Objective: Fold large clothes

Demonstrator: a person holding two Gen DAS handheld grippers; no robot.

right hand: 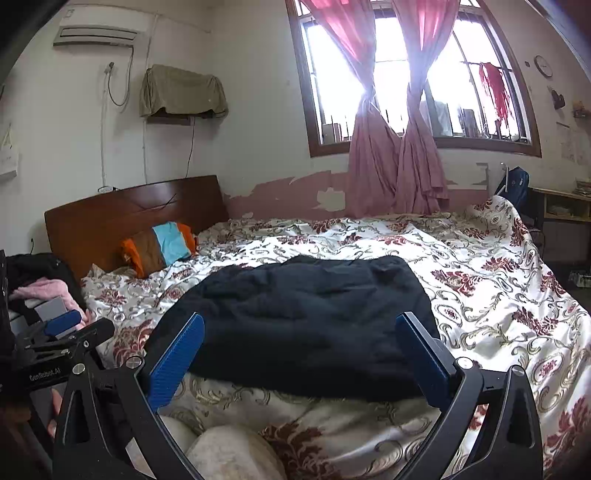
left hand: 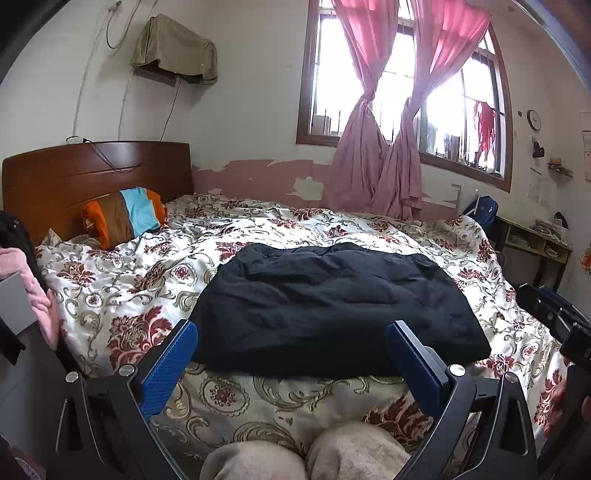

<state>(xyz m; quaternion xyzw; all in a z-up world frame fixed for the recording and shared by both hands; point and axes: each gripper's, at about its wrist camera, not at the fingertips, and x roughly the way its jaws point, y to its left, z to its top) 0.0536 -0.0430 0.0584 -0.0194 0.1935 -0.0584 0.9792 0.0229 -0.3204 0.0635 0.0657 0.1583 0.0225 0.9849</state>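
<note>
In the left wrist view, the left gripper [left hand: 291,354] is hovering low over the near edge of the bed [left hand: 122,295], its jaws standing wide apart with nothing between them. The dark garment [left hand: 332,306] is lying already folded into a rough rectangle on the floral quilt [left hand: 369,225], roughly in the middle of the bed and just beyond the blue fingers [left hand: 170,369], which are not touching it. A striped pillow [left hand: 125,218] is leaning against the wooden headboard [left hand: 96,177] at the far left, and pink curtains [left hand: 380,162] are hanging knotted before the window [left hand: 458,122]. The right gripper [left hand: 554,317] is showing at the right edge, too cut off here to judge. In the right wrist view, the right gripper [right hand: 301,356] is likewise hanging over the near side of the bed [right hand: 517,314], its jaws spread wide and gripping nothing. The dark garment [right hand: 306,317] is sitting on the floral quilt [right hand: 480,258] straight ahead, its near edge just past the fingers [right hand: 177,362]. The left gripper [right hand: 66,332] is appearing at the left edge, beside a heap of pink cloth [right hand: 48,288]. A wall air conditioner [right hand: 96,35] is hanging above the headboard [right hand: 136,210], near the striped pillow [right hand: 159,247].
</note>
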